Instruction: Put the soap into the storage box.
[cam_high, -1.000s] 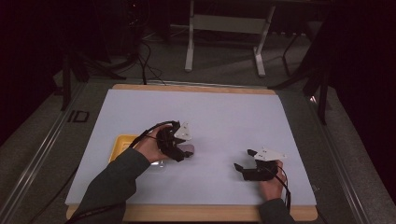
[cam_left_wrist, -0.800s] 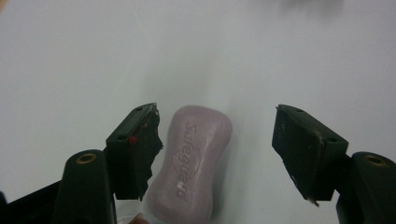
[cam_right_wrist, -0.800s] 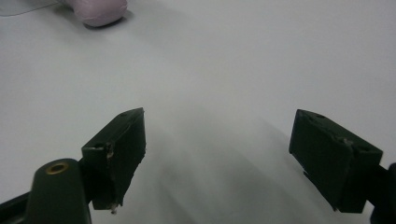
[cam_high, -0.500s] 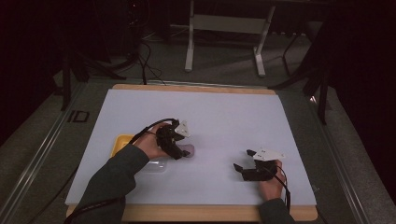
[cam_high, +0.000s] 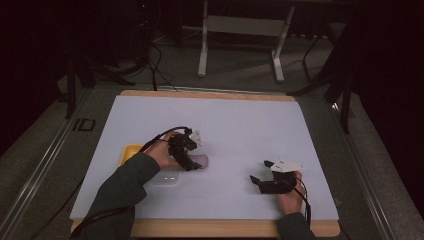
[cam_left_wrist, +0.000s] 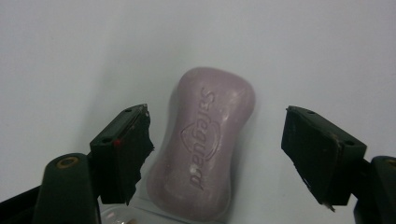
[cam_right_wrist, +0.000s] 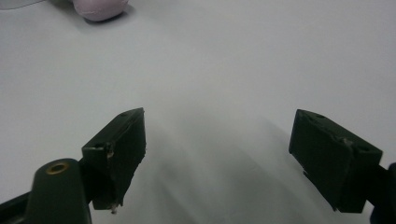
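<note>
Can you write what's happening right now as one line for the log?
left gripper: jaws just opened, astride soap bar, not touching | right gripper: open, nothing between | soap: flat on white table

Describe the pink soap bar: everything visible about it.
The soap bar is pale pink-lilac, oblong with rounded ends and a slight waist, matte, with an embossed brand word and shield outline on its upper face. It lies flat on the white table cover, between the left gripper's open jaws, which have just been opening; neither pad touches it. Its near end meets a clear lid-like piece.
</note>
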